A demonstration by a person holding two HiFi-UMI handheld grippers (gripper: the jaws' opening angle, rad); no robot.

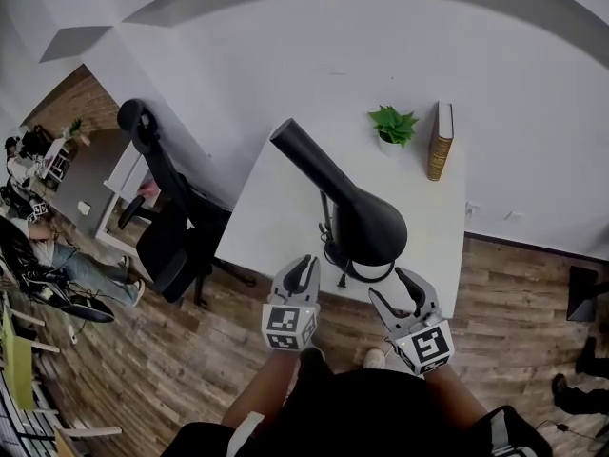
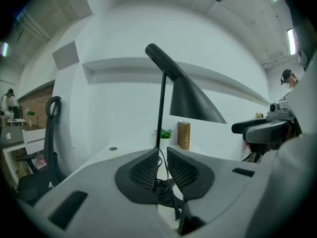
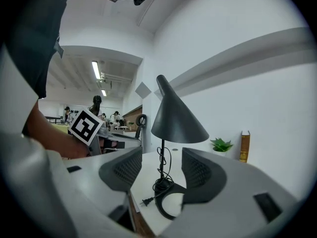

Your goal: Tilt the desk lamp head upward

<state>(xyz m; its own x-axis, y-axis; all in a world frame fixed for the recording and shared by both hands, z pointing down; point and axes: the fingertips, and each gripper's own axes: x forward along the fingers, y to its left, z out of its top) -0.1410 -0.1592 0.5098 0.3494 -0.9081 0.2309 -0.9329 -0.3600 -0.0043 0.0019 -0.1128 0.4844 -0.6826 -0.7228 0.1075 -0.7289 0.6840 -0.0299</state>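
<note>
**Black desk lamp at near table edge, both grippers clear of it**

Black desk lamp (image 1: pixel 364 222) with a cone-shaped shade, thin upright stem and ring-shaped base, standing at the near edge of a white rectangular table (image 1: pixel 276 203), right of centre. Shade mouth facing down, narrow end slanting up toward the far left. Black power cord (image 1: pixel 340 276) bunched at the base, plug lying loose by the table edge.

Left gripper (image 1: pixel 306 267) just near-left of the base, jaws only a narrow slit apart, nothing between them. Right gripper (image 1: pixel 395 291) just near-right of the base, jaws spread wide and empty, lamp stem visible beyond the gap. Neither in contact with the lamp.

At the far right of the table, a small green potted plant (image 1: pixel 392 127) and an upright brown book (image 1: pixel 440 141), side by side. Left of the table, a black office chair (image 1: pixel 166 222) on a wooden plank floor (image 1: pixel 514 293).
</note>
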